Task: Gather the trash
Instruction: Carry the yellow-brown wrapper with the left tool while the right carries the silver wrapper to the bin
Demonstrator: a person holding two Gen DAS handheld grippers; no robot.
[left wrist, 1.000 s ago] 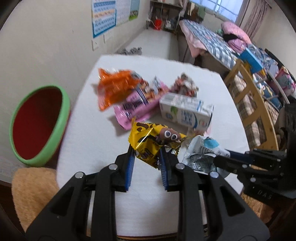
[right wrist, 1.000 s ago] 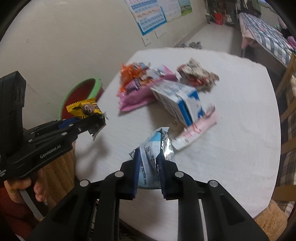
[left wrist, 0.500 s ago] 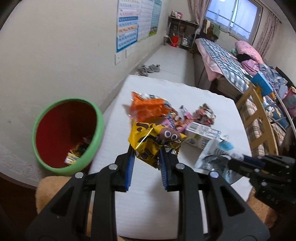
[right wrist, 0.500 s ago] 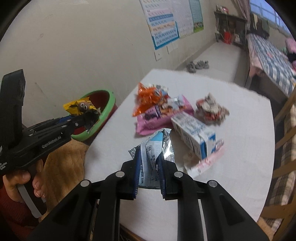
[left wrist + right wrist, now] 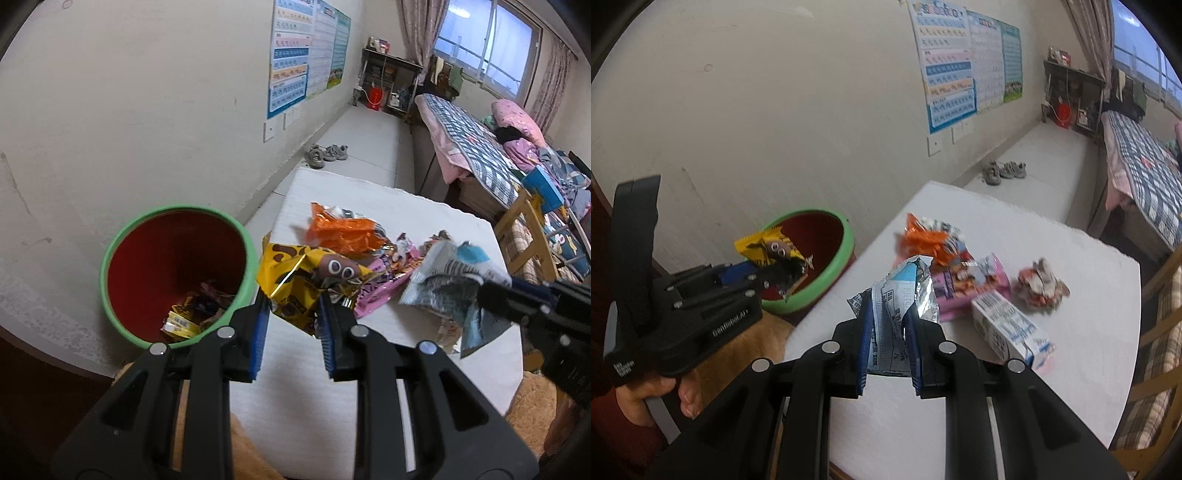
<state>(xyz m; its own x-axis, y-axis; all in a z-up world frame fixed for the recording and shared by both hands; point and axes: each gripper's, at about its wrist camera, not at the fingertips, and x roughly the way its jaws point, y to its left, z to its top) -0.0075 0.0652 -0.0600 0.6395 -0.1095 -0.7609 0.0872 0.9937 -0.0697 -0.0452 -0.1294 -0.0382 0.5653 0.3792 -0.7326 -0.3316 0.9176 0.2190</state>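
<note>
My left gripper [image 5: 291,314] is shut on a yellow snack wrapper [image 5: 306,280] with a cartoon face and holds it in the air near the rim of the green bin [image 5: 110,251]; the wrapper also shows in the right wrist view [image 5: 768,249]. The bin has a red inside with several wrappers at its bottom and stands on the floor left of the white table [image 5: 369,387]. My right gripper [image 5: 888,332] is shut on a silver and blue wrapper [image 5: 901,295], lifted above the table's near left part.
On the table lie an orange bag [image 5: 923,240], a pink bag [image 5: 964,288], a white and blue carton [image 5: 1008,332] and a crumpled wrapper [image 5: 1039,284]. A wooden chair [image 5: 528,236] and a bed [image 5: 469,147] stand to the right. Shoes [image 5: 325,155] lie by the wall.
Both grippers rose and swung left with their wrappers. The left gripper's yellow wrapper is now next to the bin's rim, and the bin's inside has come into view.
</note>
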